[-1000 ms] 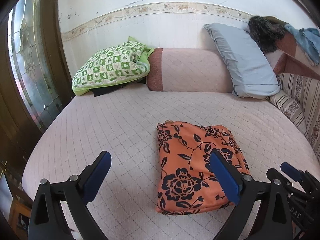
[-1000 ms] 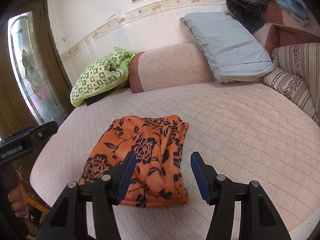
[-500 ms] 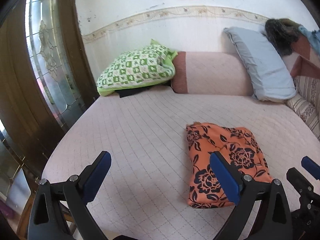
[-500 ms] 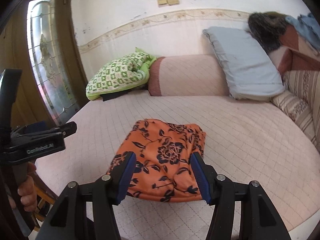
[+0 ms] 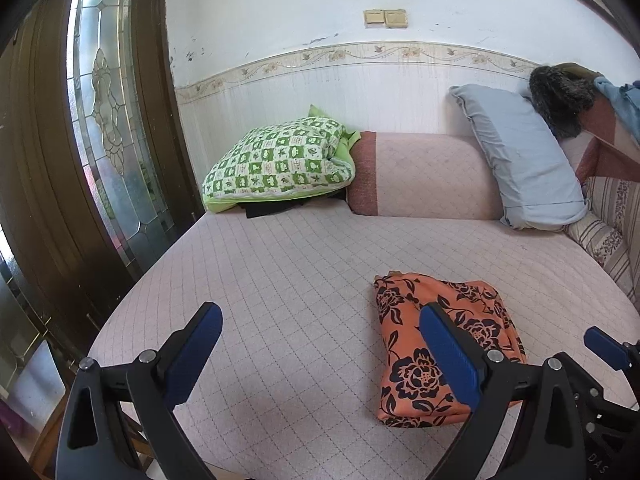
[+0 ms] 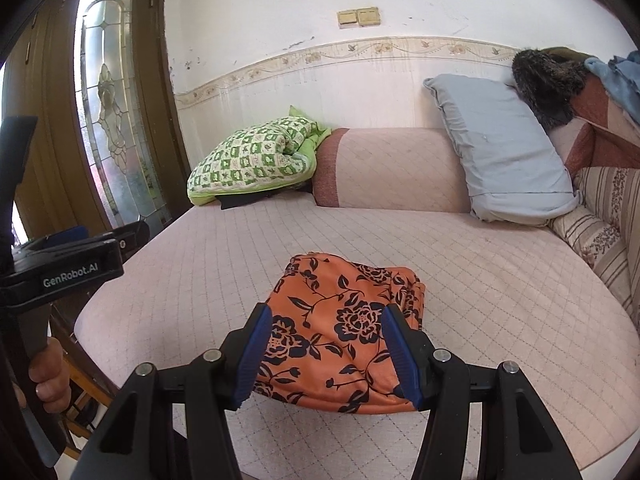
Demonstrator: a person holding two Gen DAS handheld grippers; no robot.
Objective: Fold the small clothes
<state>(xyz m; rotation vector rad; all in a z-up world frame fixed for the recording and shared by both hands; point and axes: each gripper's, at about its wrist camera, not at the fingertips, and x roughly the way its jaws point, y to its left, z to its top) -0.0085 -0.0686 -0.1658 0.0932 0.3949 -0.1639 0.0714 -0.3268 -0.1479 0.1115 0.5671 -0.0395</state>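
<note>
The orange floral garment (image 6: pixel 340 324) lies folded into a compact bundle on the pink quilted bed (image 6: pixel 500 300), toward the bed's near edge, and the relation that matters is how it sits against each pair of tongs. In the right wrist view it fills the lower centre of the frame, directly ahead of the right tongs (image 6: pixel 326 356), whose blue-padded jaws stand spread and empty, framing the bundle's near end without touching it as far as the view shows. Its long axis runs away from the camera, from lower centre up toward the middle of the frame, with a bunched, layered edge along its right side. In the left wrist view the same garment (image 5: pixel 420 336) sits in the lower right of the frame, partly behind the right-hand jaw of the left tongs (image 5: pixel 320 356), which are also spread wide and hold nothing; the bare quilt lies ahead of them. The right tongs therefore look the nearer and better lined up, while the left would have to swing toward the right of its frame to reach the cloth. The fold looks close to complete, judging by the tidy rectangular shape.
</note>
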